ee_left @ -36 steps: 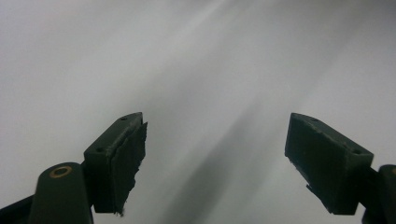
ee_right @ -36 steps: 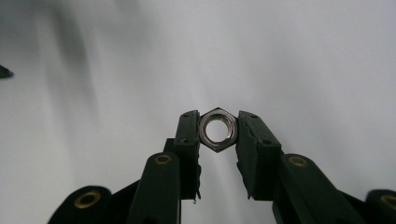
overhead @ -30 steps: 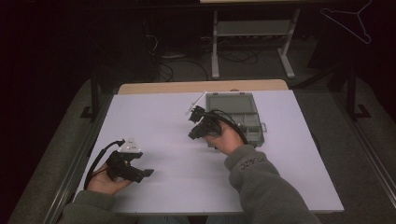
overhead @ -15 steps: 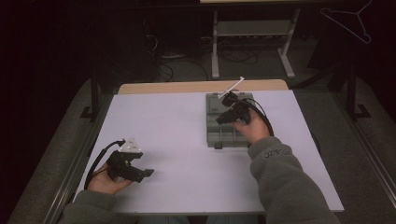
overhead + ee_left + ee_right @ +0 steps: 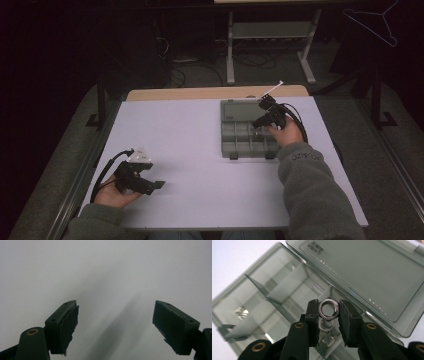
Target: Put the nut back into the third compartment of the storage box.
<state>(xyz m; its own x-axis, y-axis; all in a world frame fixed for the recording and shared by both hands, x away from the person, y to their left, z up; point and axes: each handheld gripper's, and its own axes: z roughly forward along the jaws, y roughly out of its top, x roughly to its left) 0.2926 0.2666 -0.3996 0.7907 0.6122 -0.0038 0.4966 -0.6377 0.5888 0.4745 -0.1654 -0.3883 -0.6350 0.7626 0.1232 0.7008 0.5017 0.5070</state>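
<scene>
Right hand-held gripper [image 5: 329,311] is clamped on a hex nut [image 5: 328,310] above the open compartment box [image 5: 235,131]. Thin flat contact: slippage could drop it into the wrong compartment. Left hand-held gripper [image 5: 113,326] rests apart on the surface [image 5: 190,150].

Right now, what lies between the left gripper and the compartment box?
Nothing: in the high view, only bare white tabletop separates the left gripper from the compartment box. The left gripper view shows bare surface ahead too.
</scene>
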